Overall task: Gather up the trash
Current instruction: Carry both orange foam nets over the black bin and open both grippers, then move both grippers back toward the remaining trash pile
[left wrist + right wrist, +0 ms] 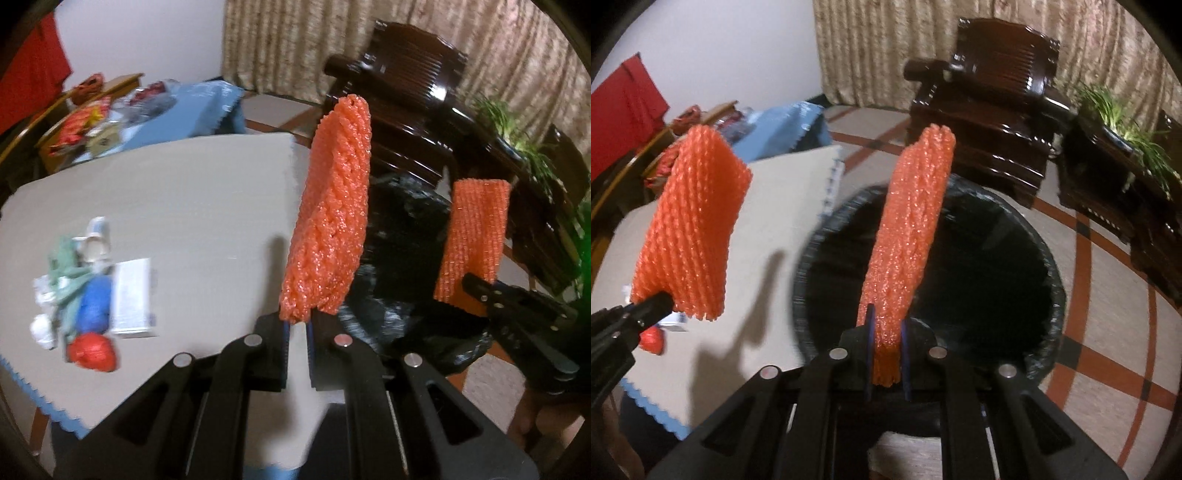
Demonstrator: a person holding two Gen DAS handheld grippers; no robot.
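My left gripper (297, 321) is shut on the lower end of an orange foam net sleeve (328, 206), which stands up from the jaws beside the table's right edge. My right gripper (886, 332) is shut on a second orange foam net sleeve (912, 229), held over the round bin with a black liner (1052, 266). Each view shows the other gripper: the right gripper (476, 286) with its sleeve (472, 240), and the left gripper (657, 304) with its sleeve (690, 229). More trash lies on the grey table (184, 192): a white box (133, 299), a blue wad (94, 306) and a red wad (90, 350).
A dark wooden armchair (990, 122) stands behind the bin, with a dark cabinet and green plant (1123, 125) to its right. A second cluttered table with a blue cloth (177, 114) sits at the far left. A striped floor (1108, 350) spreads right of the bin.
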